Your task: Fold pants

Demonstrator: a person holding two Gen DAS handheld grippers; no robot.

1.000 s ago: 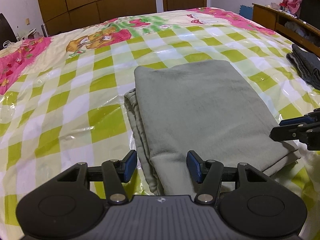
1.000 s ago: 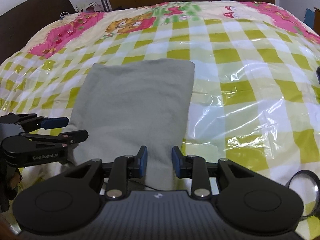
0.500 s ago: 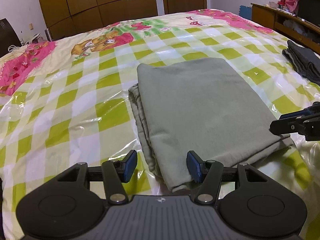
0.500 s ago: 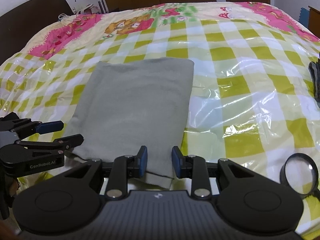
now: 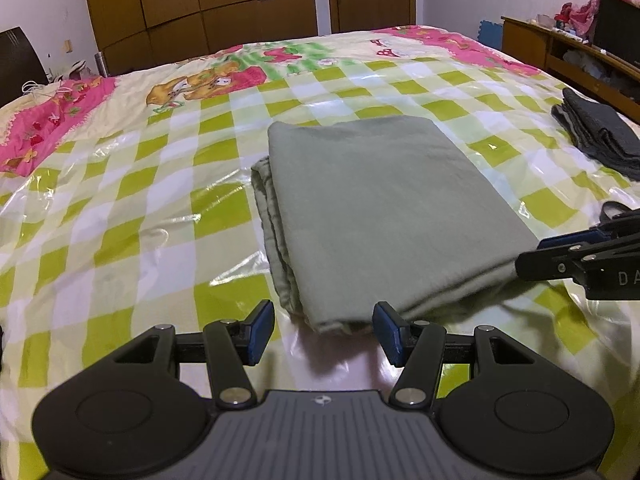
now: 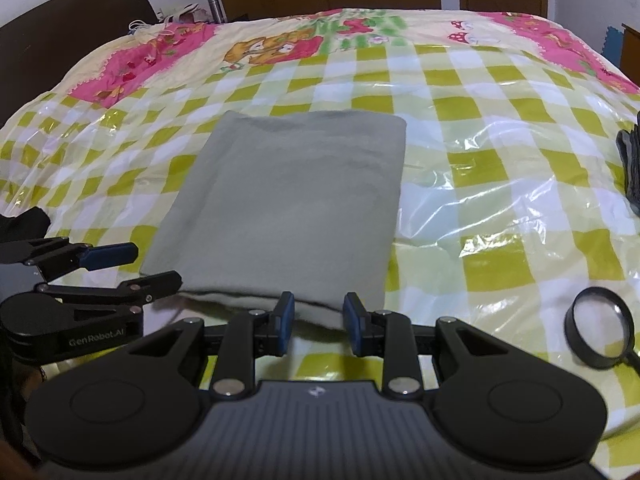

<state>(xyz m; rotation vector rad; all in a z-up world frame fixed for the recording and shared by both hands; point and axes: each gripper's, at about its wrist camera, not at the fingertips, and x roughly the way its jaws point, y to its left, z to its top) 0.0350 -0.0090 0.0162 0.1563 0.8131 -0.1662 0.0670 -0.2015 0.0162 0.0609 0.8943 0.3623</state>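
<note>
One pair of grey-green pants [image 5: 384,216] lies folded flat on the checked bed cover [image 5: 132,216]. Your left gripper [image 5: 323,334] stands wide and empty just short of its near edge; your right gripper [image 6: 319,322], narrower, holds nothing either.

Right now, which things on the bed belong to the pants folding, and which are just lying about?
Part of the job:
- green folded pants
- left claw, open, empty
- right claw, open, empty

Just lying about:
- dark grey folded garment, near the bed's right edge
- magnifying glass, on the bed cover
</note>
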